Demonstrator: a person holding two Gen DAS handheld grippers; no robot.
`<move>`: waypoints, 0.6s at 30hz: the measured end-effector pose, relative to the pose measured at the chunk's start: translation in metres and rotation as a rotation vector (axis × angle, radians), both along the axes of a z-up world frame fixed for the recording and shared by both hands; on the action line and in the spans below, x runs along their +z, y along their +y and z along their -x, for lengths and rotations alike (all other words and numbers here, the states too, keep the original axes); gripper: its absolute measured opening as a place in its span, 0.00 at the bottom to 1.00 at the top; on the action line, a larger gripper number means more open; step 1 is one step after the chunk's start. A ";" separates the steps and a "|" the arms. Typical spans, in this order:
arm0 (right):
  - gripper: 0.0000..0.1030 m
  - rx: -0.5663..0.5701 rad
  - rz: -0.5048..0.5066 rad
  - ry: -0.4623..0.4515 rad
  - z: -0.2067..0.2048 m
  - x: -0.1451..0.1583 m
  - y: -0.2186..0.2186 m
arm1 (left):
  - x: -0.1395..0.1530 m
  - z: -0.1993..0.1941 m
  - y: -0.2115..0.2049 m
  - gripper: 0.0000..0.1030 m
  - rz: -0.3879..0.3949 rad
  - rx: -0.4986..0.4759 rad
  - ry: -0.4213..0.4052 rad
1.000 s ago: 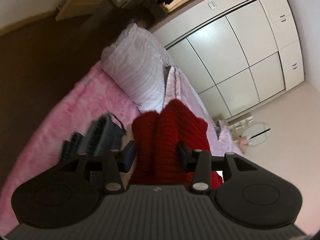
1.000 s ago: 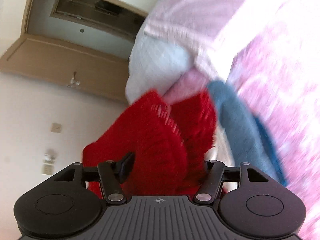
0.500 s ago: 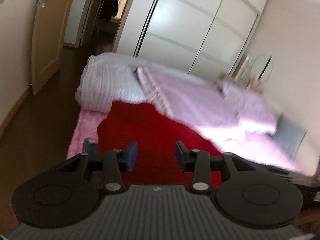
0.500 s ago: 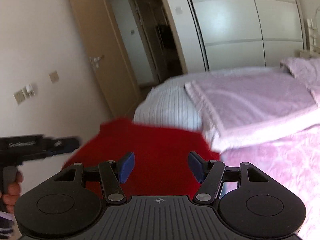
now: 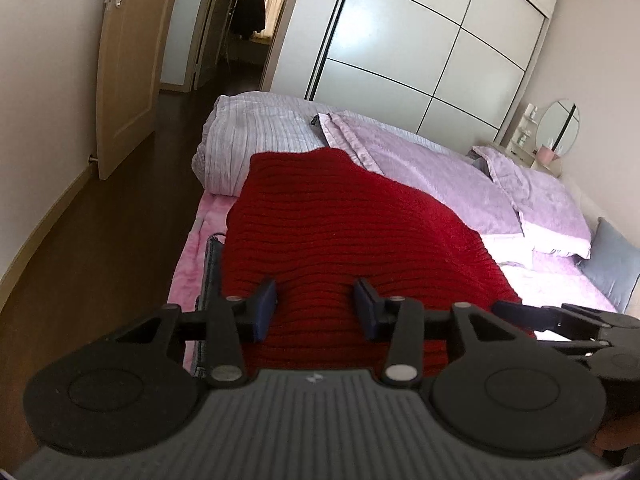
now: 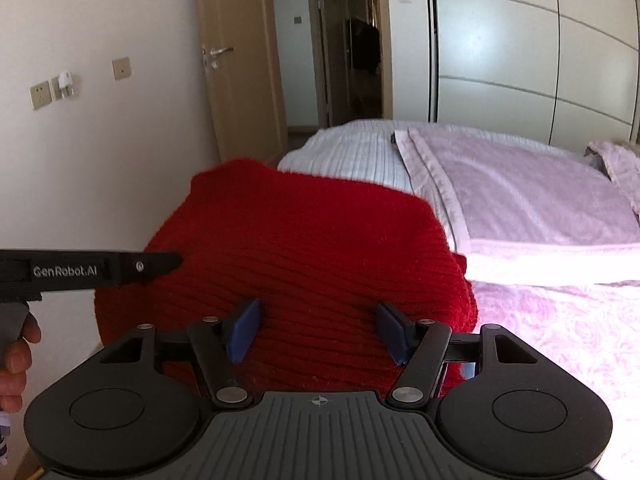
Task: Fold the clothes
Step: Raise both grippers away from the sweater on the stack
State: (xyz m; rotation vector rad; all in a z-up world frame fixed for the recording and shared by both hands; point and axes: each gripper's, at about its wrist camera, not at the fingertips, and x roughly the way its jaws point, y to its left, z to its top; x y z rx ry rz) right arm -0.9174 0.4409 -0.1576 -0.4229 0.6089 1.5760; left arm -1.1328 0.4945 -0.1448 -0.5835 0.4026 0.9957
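Lying on bed [image 5: 540,276]: red sweater [image 5: 340,232], tongs [image 5: 316,310] parted

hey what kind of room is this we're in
Most likely a home bedroom. A bed with a lilac blanket fills the room, a wall of sliding wardrobe doors stands behind it, and a small round vanity mirror sits by the far corner.

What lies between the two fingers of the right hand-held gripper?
In the right wrist view, the red knitted sweater fills the open gap of the right hand-held gripper; the pads stand apart over its ribbed fabric, not closed on it.
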 end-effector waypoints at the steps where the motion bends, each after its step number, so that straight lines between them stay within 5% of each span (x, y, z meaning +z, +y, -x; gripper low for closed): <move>1: 0.62 0.003 0.006 -0.003 0.000 -0.003 0.001 | 0.000 -0.001 0.000 0.39 -0.002 -0.001 -0.001; 18: 0.62 -0.067 -0.015 0.133 -0.013 0.040 -0.033 | 0.045 0.005 -0.024 0.39 -0.017 0.035 0.045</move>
